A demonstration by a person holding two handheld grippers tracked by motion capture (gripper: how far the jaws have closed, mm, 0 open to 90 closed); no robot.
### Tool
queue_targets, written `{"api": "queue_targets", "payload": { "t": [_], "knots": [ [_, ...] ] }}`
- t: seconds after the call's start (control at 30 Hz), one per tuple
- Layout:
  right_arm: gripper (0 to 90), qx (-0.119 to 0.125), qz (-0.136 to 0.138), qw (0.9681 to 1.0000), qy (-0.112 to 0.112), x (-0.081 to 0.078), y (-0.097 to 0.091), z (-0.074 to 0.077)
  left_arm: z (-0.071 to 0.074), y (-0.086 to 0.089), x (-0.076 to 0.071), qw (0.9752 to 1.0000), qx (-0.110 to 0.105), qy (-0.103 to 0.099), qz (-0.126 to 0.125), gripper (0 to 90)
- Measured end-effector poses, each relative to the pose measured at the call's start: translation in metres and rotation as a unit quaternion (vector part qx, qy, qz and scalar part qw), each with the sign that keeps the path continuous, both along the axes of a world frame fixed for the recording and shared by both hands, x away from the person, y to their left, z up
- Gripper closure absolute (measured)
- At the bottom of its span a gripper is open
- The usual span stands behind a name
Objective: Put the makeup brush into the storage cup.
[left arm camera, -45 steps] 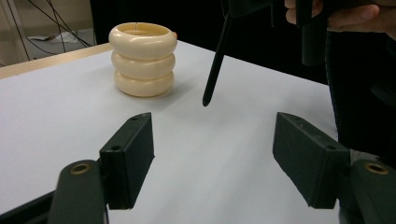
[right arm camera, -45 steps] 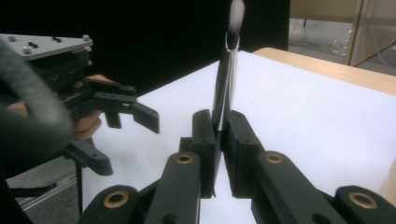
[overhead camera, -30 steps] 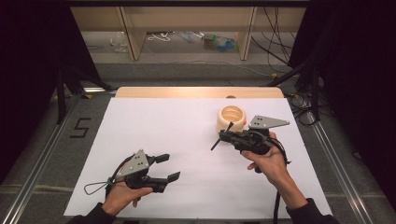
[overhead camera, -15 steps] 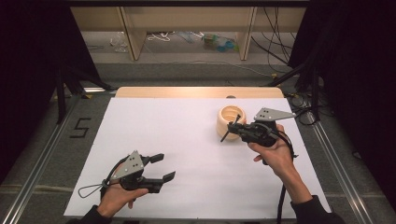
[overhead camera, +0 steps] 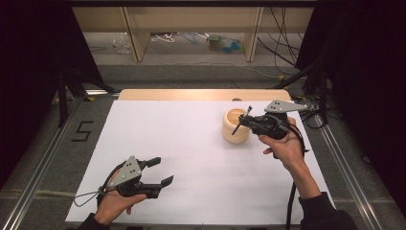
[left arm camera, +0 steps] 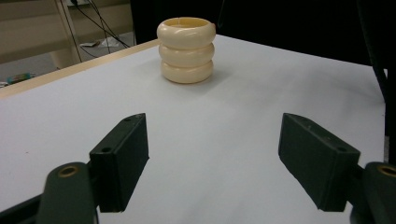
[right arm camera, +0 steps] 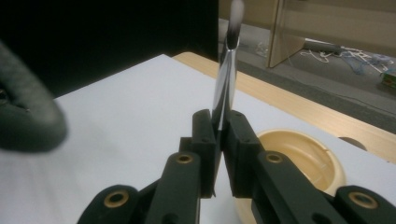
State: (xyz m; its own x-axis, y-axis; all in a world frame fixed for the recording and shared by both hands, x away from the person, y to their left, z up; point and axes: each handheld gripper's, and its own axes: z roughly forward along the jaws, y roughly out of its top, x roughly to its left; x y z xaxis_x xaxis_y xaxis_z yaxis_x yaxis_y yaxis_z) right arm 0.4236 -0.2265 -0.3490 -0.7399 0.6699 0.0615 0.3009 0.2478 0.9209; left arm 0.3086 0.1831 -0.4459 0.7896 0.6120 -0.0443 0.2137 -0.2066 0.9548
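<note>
While clamping the brush, right gripper has risen beside the cream holder, left gripper released.

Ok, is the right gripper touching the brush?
Touching. In the right gripper view, the right gripper has both jaws pressed against the shiny handle of the brush, with no gap showing on either side.

Black "5" on the floor
</note>
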Motion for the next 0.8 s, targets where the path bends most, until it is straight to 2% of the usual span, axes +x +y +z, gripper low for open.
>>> {"api": "queue_targets", "payload": {
  "t": [0.13, 0.23, 0.3, 0.33, 0.4, 0.47, 0.5, 0.53, 0.57, 0.63, 0.67, 0.73, 0.77, 0.8],
  "knots": [
    [83.8, -0.009, -0.004, 1.0000, -0.002, 0.002, -0.002, 0.003, 0.000, 0.003, 0.001, 0.9999, -0.009, -0.004, 0.002, 24.0],
    [83.8, -0.013, -0.010, 0.9998, -0.008, 0.007, -0.002, 0.007, 0.000, 0.009, 0.002, 0.9998, -0.015, -0.002, 0.016, 23.9],
    [83.8, -0.015, -0.014, 0.9998, -0.009, 0.010, -0.002, 0.007, 0.000, 0.012, 0.002, 0.9997, -0.014, -0.005, 0.019, 23.9],
    [83.8, -0.014, -0.015, 0.9998, -0.004, 0.012, -0.002, 0.007, 0.000, 0.012, 0.003, 0.9996, -0.021, -0.005, 0.018, 23.9],
    [83.8, -0.015, -0.021, 0.9996, -0.007, 0.016, -0.002, 0.006, -0.001, 0.015, 0.002, 0.9997, -0.014, -0.005, 0.021, 23.9],
    [83.9, -0.018, -0.023, 0.9996, -0.003, 0.019, -0.003, 0.006, -0.002, 0.017, 0.003, 0.9996, -0.018, -0.008, 0.022, 23.9],
    [83.8, -0.020, -0.028, 0.9994, -0.011, 0.021, -0.004, 0.006, -0.003, 0.017, 0.002, 0.9996, -0.013, -0.010, 0.024, 24.0],
    [83.8, -0.019, -0.027, 0.9994, -0.009, 0.022, -0.005, 0.006, -0.003, 0.018, 0.002, 0.9996, -0.005, -0.012, 0.026, 24.0],
    [83.8, -0.018, -0.027, 0.9995, -0.004, 0.022, -0.004, 0.007, -0.003, 0.019, 0.002, 0.9996, -0.007, -0.011, 0.026, 24.0],
    [83.9, -0.025, -0.030, 0.9991, -0.015, 0.024, -0.005, 0.009, -0.004, 0.018, 0.001, 0.9995, -0.014, -0.006, 0.029, 24.0],
    [83.8, -0.022, -0.034, 0.9990, -0.017, 0.024, -0.004, 0.010, -0.003, 0.019, 0.002, 0.9995, -0.012, -0.014, 0.024, 24.0],
    [83.8, -0.022, -0.035, 0.9989, -0.021, 0.028, -0.004, 0.011, -0.002, 0.021, 0.002, 0.9995, -0.011, -0.016, 0.026, 24.0],
    [83.8, -0.024, -0.037, 0.9988, -0.018, 0.029, -0.005, 0.011, -0.002, 0.020, 0.002, 0.9993, -0.020, -0.013, 0.029, 24.0],
    [83.8, -0.025, -0.038, 0.9988, -0.018, 0.031, -0.005, 0.011, -0.002, 0.021, 0.002, 0.9993, -0.018, -0.012, 0.030, 24.0]
  ]
}}
